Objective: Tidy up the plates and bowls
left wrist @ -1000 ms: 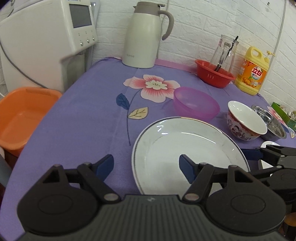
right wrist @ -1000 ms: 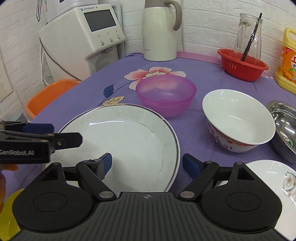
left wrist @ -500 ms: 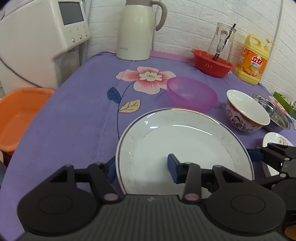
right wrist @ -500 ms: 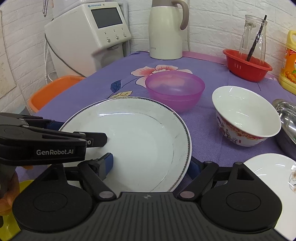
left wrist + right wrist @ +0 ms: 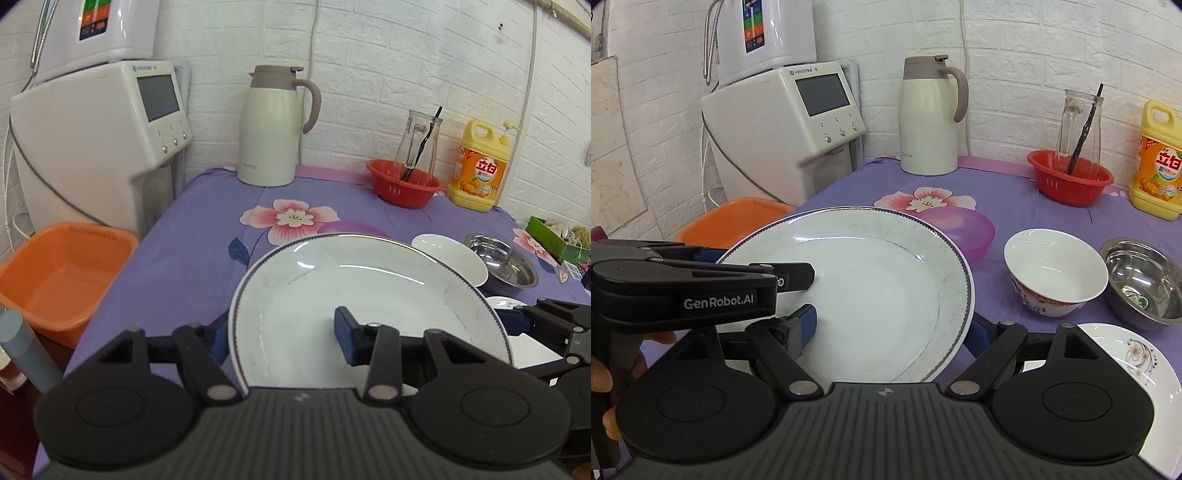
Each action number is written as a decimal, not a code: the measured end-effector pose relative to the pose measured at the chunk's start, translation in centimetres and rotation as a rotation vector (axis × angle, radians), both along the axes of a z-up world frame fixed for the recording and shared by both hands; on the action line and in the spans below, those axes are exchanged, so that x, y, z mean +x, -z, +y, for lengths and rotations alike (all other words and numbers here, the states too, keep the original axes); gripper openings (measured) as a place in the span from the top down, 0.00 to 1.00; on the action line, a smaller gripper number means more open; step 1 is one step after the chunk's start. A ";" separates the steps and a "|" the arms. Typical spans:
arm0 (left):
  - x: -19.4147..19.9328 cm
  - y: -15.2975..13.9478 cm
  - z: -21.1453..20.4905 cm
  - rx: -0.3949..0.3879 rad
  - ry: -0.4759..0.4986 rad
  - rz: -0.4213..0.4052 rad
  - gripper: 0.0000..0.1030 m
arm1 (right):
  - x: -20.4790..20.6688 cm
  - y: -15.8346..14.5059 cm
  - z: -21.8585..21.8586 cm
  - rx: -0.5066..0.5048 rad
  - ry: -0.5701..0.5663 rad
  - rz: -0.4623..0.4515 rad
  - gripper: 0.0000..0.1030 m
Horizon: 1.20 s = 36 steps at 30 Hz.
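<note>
Left gripper clamped on plate rim, pointing down-forward. Right gripper clamped on opposite rim, same tilt.

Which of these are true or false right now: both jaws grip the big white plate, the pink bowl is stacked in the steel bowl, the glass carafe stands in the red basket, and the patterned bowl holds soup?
1. Both the left gripper and right gripper grip the big white plate. True.
2. The pink bowl is stacked in the steel bowl. False: they sit apart on the cloth.
3. The glass carafe stands in the red basket. True.
4. The patterned bowl holds soup. False: it is empty.
</note>
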<state>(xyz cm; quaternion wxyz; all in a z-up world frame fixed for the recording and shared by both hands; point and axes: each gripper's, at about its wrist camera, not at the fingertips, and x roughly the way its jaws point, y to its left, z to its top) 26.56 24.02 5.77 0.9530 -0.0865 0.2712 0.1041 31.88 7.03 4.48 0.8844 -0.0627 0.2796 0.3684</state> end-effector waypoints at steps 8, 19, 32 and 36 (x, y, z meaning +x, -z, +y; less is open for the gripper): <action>-6.0 0.3 -2.1 -0.013 -0.003 -0.036 0.57 | -6.0 -0.5 -1.7 0.023 0.002 -0.028 0.00; -11.4 5.5 -4.3 -0.043 -0.024 0.024 0.57 | -11.6 4.0 -3.5 0.003 0.022 0.054 0.00; -12.8 5.7 -4.8 0.004 -0.050 -0.050 0.29 | -12.4 5.5 -4.2 -0.015 0.020 0.038 0.00; -13.1 3.6 -4.5 -0.031 -0.050 -0.108 0.29 | -12.6 3.3 -7.0 0.066 0.090 -0.062 0.00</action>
